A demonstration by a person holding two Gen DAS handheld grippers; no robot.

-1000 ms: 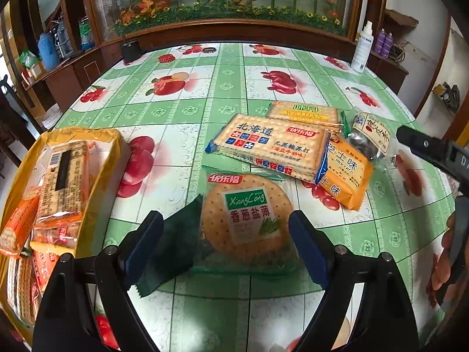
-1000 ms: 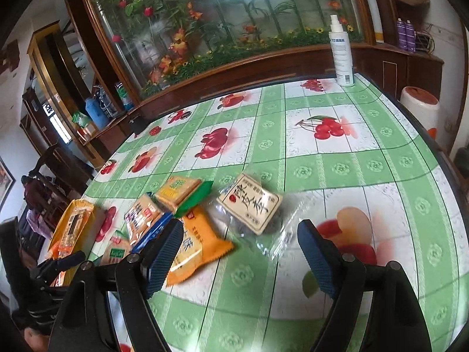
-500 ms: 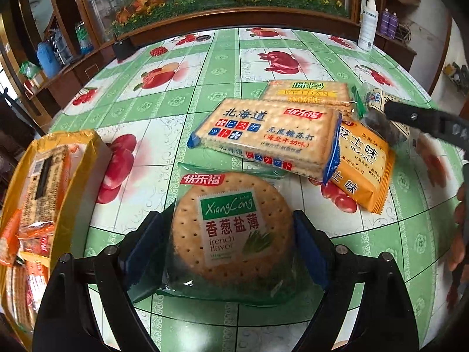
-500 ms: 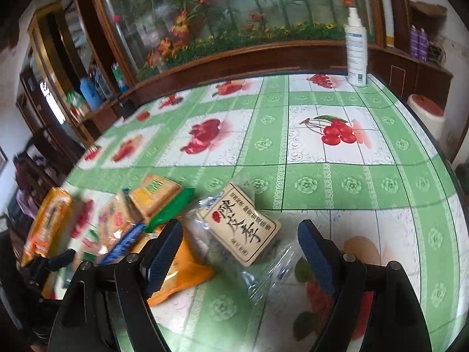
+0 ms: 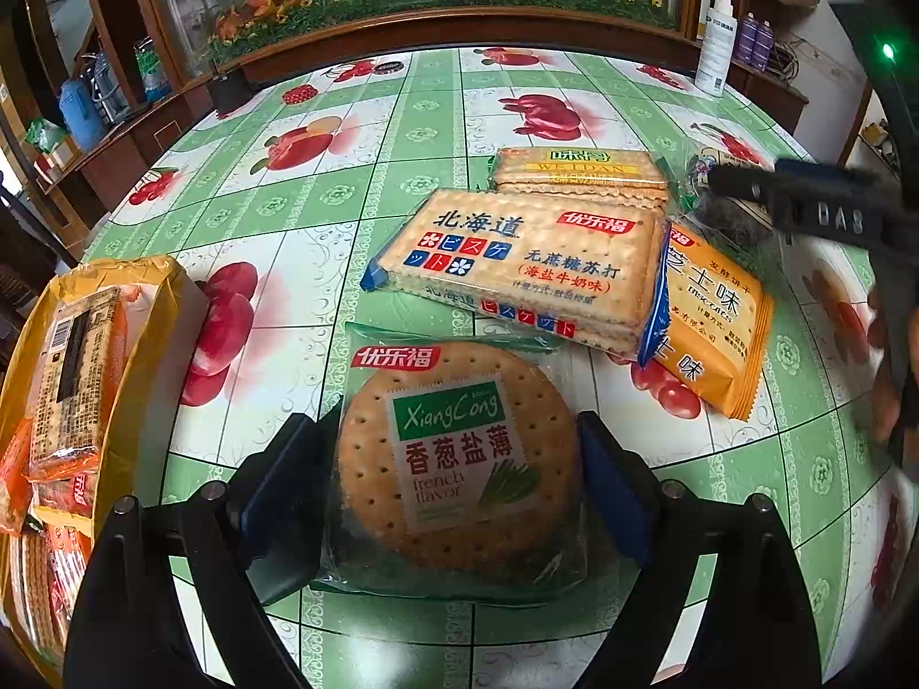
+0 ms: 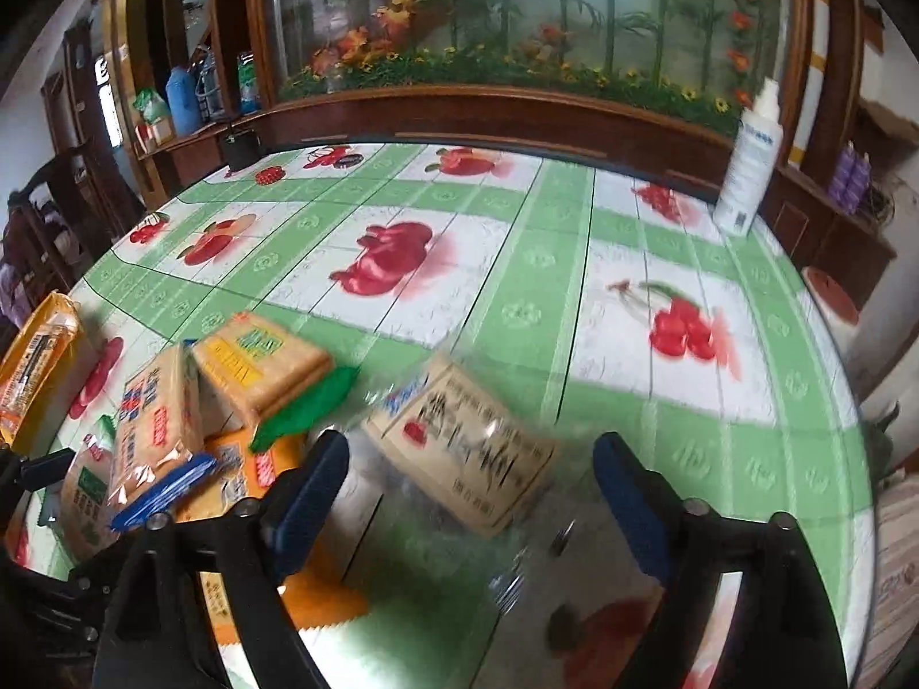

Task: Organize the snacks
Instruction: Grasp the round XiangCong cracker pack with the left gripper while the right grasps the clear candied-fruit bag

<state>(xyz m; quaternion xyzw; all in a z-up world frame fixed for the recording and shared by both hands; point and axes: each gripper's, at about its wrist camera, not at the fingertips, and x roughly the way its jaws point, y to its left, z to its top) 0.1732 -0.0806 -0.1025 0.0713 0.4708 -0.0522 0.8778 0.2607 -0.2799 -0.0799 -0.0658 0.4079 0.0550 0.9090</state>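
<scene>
Round cracker pack (image 5: 459, 471): clear wrapper, green "XiangCong" label, lying flat and face up on the near tabletop. Rectangular soda-cracker pack (image 5: 517, 264): blue-ended wrapper with blue and red print, lying flat just beyond the round pack, its right edge overlapping the orange pack. Orange biscuit pack (image 5: 712, 316): flat, angled, to the right. Yellow-banded "WEIDAN" cracker pack (image 5: 574, 172): green wrapper end, lying farther back and touching the soda-cracker pack. Clear bag with a tan printed label (image 6: 465, 453): crinkled, blurred, right of the pile. Yellow bag (image 5: 143, 310): at the far left edge, open, holding several orange-wrapped cracker packs (image 5: 74, 367).
</scene>
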